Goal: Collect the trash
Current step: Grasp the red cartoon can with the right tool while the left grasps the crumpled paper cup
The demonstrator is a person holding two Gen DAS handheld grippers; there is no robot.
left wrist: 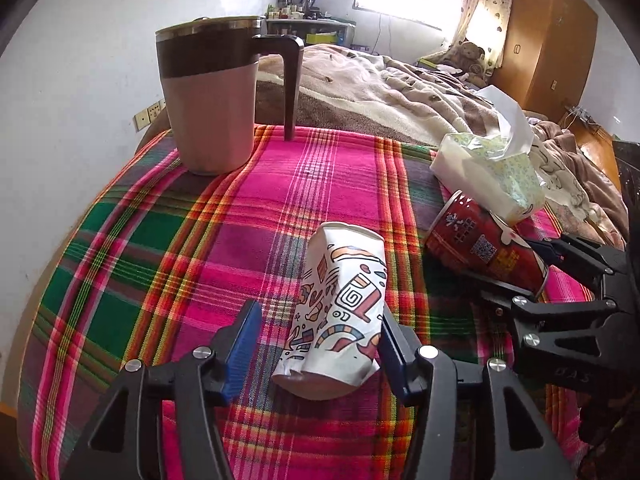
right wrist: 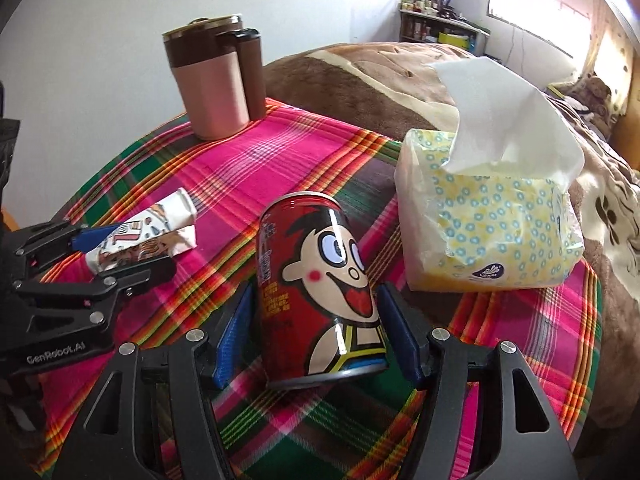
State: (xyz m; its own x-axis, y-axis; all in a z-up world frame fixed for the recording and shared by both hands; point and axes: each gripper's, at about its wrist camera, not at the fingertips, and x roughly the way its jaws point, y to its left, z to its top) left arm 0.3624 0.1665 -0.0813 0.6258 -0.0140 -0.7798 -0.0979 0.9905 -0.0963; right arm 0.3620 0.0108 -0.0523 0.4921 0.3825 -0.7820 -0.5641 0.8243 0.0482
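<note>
A crushed white paper cup (left wrist: 340, 304) with coloured doodles lies on the plaid tablecloth (left wrist: 180, 248) between the fingers of my left gripper (left wrist: 318, 316). That gripper is open: its left pad stands apart from the cup and its right pad is at the cup's side. From the right wrist the same cup (right wrist: 160, 220) and left gripper (right wrist: 140, 250) show at the left. A red cartoon drink can (right wrist: 320, 272) lies tilted with its base toward my right gripper (right wrist: 315, 292), whose pads flank it closely without clearly pressing. In the left wrist view that can (left wrist: 480, 248) sits at the right.
A pink and brown lidded mug (left wrist: 208, 100) stands at the table's far left. An open tissue pack (right wrist: 488, 232) with a sheet sticking up lies at the right, just beyond the can. A bed with blankets (left wrist: 380, 80) borders the table's far edge.
</note>
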